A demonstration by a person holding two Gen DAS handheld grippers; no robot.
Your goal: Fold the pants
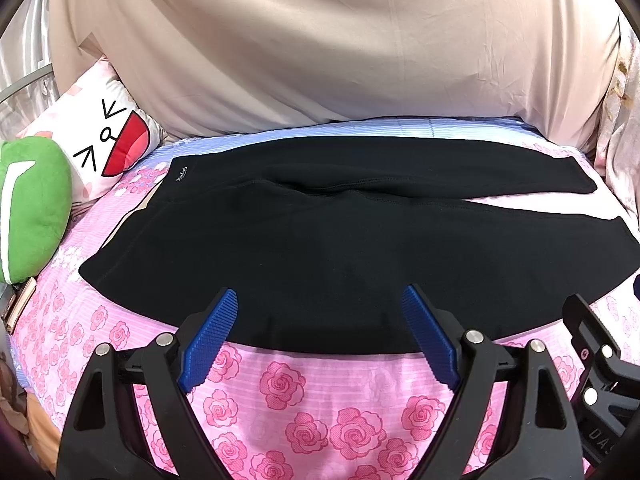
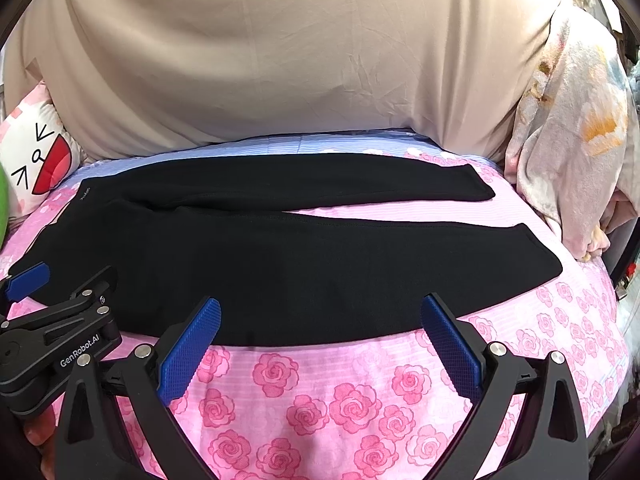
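Note:
Black pants (image 1: 312, 248) lie flat on the pink rose-print bed sheet (image 1: 304, 400), waistband at the left, both legs running right and slightly apart. They also show in the right wrist view (image 2: 280, 256). My left gripper (image 1: 320, 300) is open and empty, its blue pads over the near edge of the pants close to the waist end. My right gripper (image 2: 320, 312) is open and empty over the near edge of the front leg. The left gripper's body (image 2: 60, 336) shows at the left of the right wrist view.
A beige sheet-covered bulk (image 1: 320, 48) rises behind the pants. A cartoon-face pillow (image 1: 104, 140) and a green plush (image 1: 32, 208) sit at the left. A crumpled floral blanket (image 2: 572, 152) lies at the right. A small tan object (image 1: 16, 304) lies by the bed's left edge.

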